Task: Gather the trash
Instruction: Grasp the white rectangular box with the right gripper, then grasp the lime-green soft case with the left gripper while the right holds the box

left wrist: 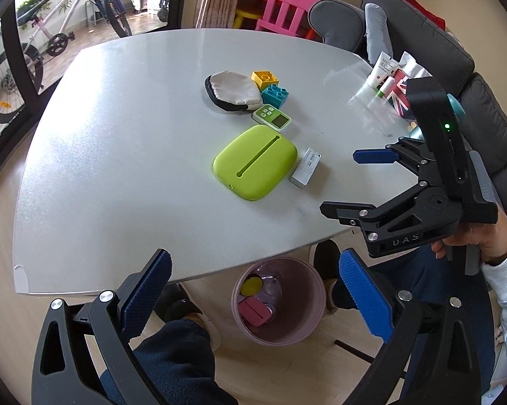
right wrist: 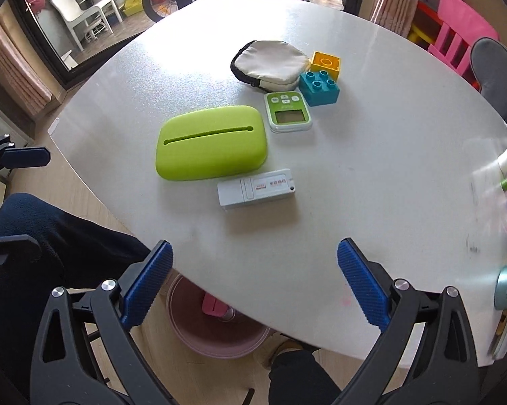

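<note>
Two grippers are hanging spread and empty at the near edge of the grey table [right wrist: 371,155]: the left gripper [left wrist: 253,298] is hovering over the pink bin [left wrist: 307,307] on the floor, and the right gripper [right wrist: 255,283] is facing the tabletop, nothing between its blue pads [right wrist: 361,287]. The bin is sitting partly under the table edge, between the person's feet, and is already holding a pink piece, a yellow disc and something clear.

On the table, the small white box [right wrist: 257,190] is lying just beside the lime-green tissue case [right wrist: 211,141]; beyond them are sitting a green timer [right wrist: 288,111], a teal brick [right wrist: 319,88], a yellow brick [right wrist: 325,62] and a beige zip pouch [right wrist: 270,62]. None of these is looking plainly like rubbish; the white box is the likeliest candidate, though that is a judgement.

The risk from here is taking a keeper for trash. A grab at the box could also be nudging the tissue case, and a drop could be missing the bin, since the table is overhanging it.
</note>
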